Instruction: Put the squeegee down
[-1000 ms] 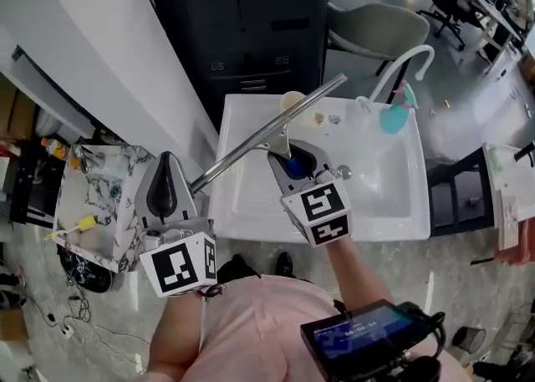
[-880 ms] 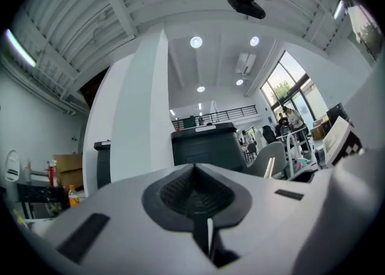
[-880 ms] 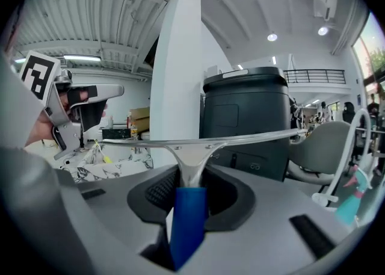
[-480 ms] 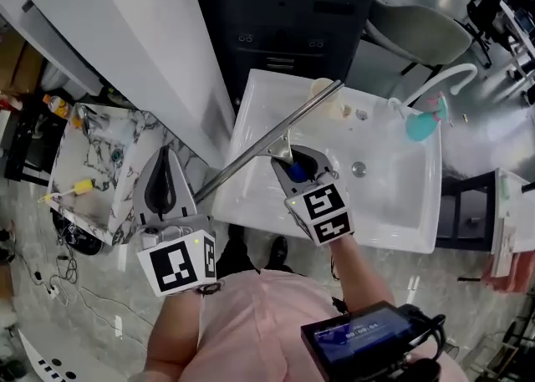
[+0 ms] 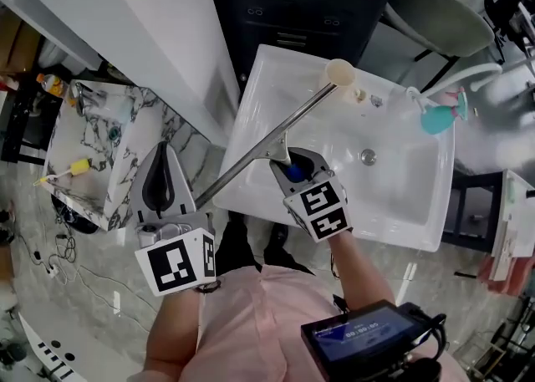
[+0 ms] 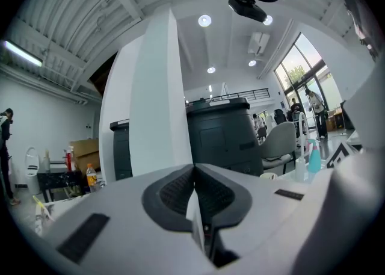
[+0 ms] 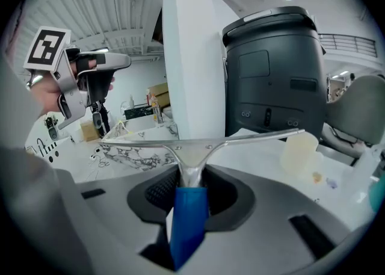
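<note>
Head view: the right gripper sits just right of centre, its jaws clamped on the blue handle of the squeegee. The squeegee's metal bar runs from seven o'clock to one o'clock over the left part of the white sink. Its far end is near a cup. I cannot tell whether it touches the sink. The left gripper is at eight o'clock, beside a marble table.

Left gripper view: the jaws are pressed together with nothing between them. A dark cabinet stands at centre and a chair at three o'clock.

Right gripper view: the jaws grip the squeegee's blue handle, the bar crosswise beyond them. The left gripper shows at ten o'clock.
</note>
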The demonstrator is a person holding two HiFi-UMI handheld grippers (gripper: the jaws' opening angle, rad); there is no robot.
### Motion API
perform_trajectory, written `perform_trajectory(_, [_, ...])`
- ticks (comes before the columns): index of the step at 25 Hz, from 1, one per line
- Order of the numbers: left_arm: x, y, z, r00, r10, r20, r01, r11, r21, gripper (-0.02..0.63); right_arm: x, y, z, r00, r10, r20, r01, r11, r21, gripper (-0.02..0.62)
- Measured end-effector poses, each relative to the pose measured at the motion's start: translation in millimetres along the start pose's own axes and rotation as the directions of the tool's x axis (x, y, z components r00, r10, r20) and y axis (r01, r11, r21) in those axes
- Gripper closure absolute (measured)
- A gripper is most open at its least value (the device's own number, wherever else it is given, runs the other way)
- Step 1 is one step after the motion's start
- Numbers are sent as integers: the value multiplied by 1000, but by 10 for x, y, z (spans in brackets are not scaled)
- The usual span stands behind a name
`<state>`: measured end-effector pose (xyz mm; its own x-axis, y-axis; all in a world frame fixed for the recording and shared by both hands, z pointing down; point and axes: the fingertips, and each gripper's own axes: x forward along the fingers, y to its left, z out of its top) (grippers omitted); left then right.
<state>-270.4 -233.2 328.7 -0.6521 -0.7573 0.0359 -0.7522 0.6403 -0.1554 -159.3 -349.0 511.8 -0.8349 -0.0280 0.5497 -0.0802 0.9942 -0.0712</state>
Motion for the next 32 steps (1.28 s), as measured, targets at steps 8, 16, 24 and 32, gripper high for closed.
perform_trajectory(8, [28, -55, -200, 999, -4, -48, 4, 1000, -9, 597, 123, 63, -338, 996, 48, -77, -46, 998, 30, 488])
perform_trajectory(16, [50, -109, -427, 995, -6, -97, 4, 1000, -20, 597, 241, 80, -612, 987, 89, -134, -83, 995, 54, 488])
perform_trajectory(24, [94, -96, -620, 991, -9, -134, 5, 999, -32, 597, 374, 106, -838, 973, 122, -198, -111, 991, 69, 488])
perform_trajectory(32, [142, -12, -753, 987, 1, -164, -8, 999, -43, 597, 459, 136, -993, 958, 140, -252, -126, 989, 72, 486])
